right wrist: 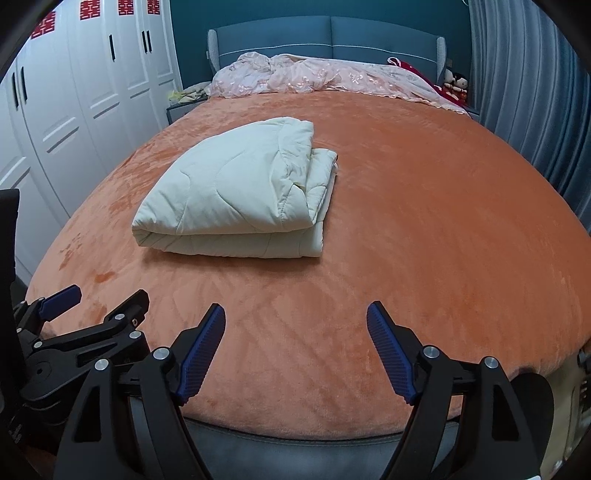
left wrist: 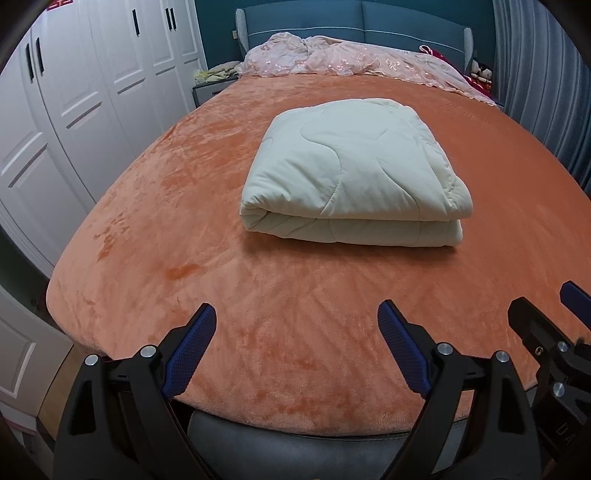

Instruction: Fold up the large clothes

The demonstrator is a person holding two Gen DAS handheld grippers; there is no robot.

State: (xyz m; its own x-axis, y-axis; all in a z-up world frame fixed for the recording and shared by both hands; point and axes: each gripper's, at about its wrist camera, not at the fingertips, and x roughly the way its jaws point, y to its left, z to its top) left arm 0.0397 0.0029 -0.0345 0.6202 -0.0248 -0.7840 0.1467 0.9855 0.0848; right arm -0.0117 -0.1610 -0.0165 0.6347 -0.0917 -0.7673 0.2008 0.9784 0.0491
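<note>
A: Where's the quilt (left wrist: 354, 170)?

B: Folded, mid-bed (left wrist: 147, 229), well clear of the near edge.

A: The grippers?

B: Left gripper (left wrist: 297, 328) and right gripper (right wrist: 295, 325) both gape, holding nothing, over the near edge.

A: Which step?

B: Folding looks finished; next is probably just tidying.

A: Any difference between views?

B: Only the right view shows the 2 stacked layers' loose edges.

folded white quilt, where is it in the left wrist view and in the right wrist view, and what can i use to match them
Left wrist view: the folded white quilt lies right of centre on the orange bed cover, its layered edges at the right.
Right wrist view: the quilt lies left of centre, layered edges facing right.
Shared landmark: the blue headboard, with pink bedding below.
</note>
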